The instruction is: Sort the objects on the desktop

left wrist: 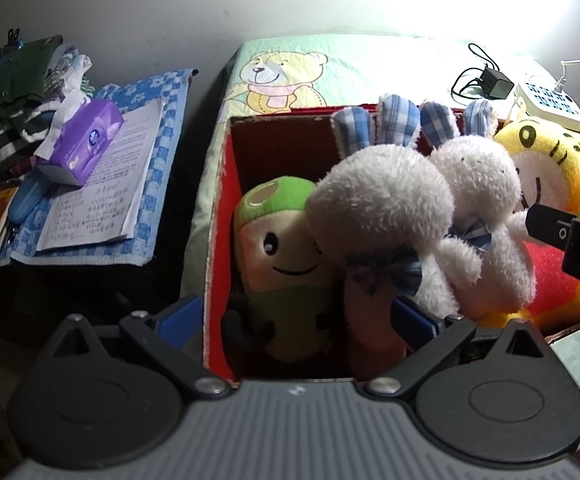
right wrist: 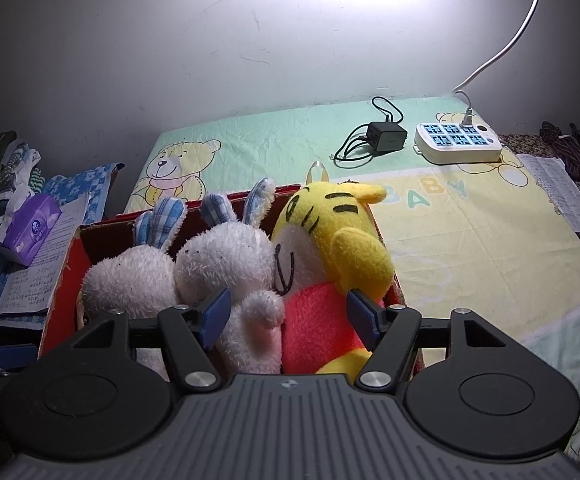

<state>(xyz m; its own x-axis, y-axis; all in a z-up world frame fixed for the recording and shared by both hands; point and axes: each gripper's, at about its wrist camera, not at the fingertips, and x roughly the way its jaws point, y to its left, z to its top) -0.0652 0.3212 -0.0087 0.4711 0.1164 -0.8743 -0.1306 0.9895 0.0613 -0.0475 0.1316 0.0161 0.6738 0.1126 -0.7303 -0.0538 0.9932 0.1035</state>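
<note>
Left gripper (left wrist: 294, 322) at 6 o'clock, jaws spread wide over the near edge of the red box (left wrist: 225, 184), nothing clamped; left blue pad outside the box wall, right pad against the plush pile. In the box, left to right: green-capped smiling plush (left wrist: 277, 248), two white rabbits (left wrist: 386, 212) (left wrist: 478, 176) with blue plaid ears leaning on each other, yellow tiger plush (left wrist: 562, 160) in red at 3 o'clock. Tip of the right gripper (left wrist: 570, 236) enters at 3 o'clock, beside the tiger. Bear-print sheet (left wrist: 330, 68) under the box. At 1–2 o'clock: black charger (left wrist: 496, 80), white power strip (left wrist: 550, 104). At 9–10 o'clock: purple tissue pack (left wrist: 85, 136) on an open notebook (left wrist: 105, 196), clothes heap (left wrist: 21, 92) behind.
</note>
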